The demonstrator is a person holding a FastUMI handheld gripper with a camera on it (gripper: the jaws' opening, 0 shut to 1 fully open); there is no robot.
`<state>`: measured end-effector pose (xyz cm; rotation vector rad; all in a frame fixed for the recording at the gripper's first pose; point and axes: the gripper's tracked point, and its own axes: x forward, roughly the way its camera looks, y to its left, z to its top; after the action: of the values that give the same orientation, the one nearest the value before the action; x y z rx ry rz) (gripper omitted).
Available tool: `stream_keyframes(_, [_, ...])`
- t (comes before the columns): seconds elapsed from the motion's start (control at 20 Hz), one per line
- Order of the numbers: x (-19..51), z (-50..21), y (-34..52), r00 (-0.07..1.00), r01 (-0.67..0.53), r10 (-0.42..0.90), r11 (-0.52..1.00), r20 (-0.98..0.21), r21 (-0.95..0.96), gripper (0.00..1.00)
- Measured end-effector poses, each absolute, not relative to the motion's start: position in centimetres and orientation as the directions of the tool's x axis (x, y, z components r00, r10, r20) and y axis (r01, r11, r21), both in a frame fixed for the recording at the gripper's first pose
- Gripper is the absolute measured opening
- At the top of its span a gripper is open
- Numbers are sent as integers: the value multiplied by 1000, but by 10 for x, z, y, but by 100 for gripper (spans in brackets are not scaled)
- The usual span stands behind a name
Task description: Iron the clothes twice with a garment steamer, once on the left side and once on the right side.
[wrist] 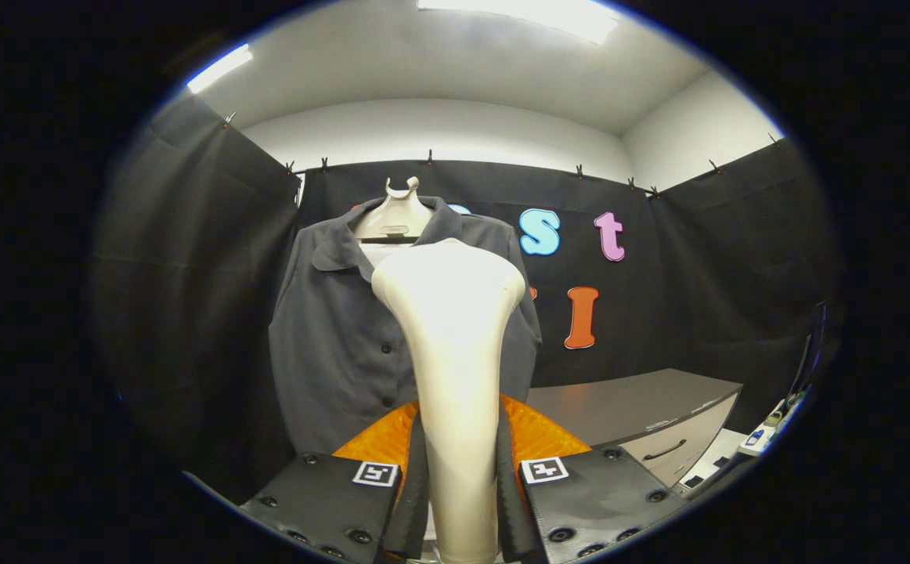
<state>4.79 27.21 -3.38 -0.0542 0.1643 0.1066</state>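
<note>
A dark grey button-up shirt [337,337] hangs on a pale hanger [396,215] against the booth wall, straight ahead of me. The cream garment steamer [455,352] stands upright between my fingers, its wide head raised in front of the right half of the shirt. My gripper [459,478] is shut on the steamer's handle, both fingers pressing its sides. The steamer head hides part of the shirt's button line and right side. Whether the head touches the cloth cannot be told.
A grey cabinet [643,407] with a drawer stands low to the right of the shirt. Beyond it, at the far right, small devices lie on a white surface [760,439]. Black cloth walls close in left, behind and right.
</note>
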Motion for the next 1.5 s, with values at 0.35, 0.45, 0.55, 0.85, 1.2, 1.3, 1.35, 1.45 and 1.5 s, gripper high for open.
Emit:
stream_keyframes(0.35, [53, -36, 253, 983, -75, 67, 996, -168, -42, 43])
stream_keyframes(0.45, [52, -37, 252, 983, -75, 68, 996, -171, -40, 43])
stream_keyframes(0.55, [51, -38, 250, 983, -72, 64, 997, -172, -40, 43])
stream_keyframes(0.85, [51, -41, 253, 981, -74, 66, 997, -181, -38, 43])
stream_keyframes(1.2, [48, -45, 257, 979, -77, 69, 996, -190, -35, 43])
stream_keyframes(1.3, [48, -45, 259, 979, -81, 73, 996, -190, -35, 43])
stream_keyframes(1.35, [49, -45, 260, 979, -82, 74, 996, -190, -35, 43])
stream_keyframes(1.45, [48, -45, 261, 979, -81, 74, 996, -190, -34, 43])
stream_keyframes(1.5, [49, -45, 261, 979, -81, 74, 996, -192, -32, 43])
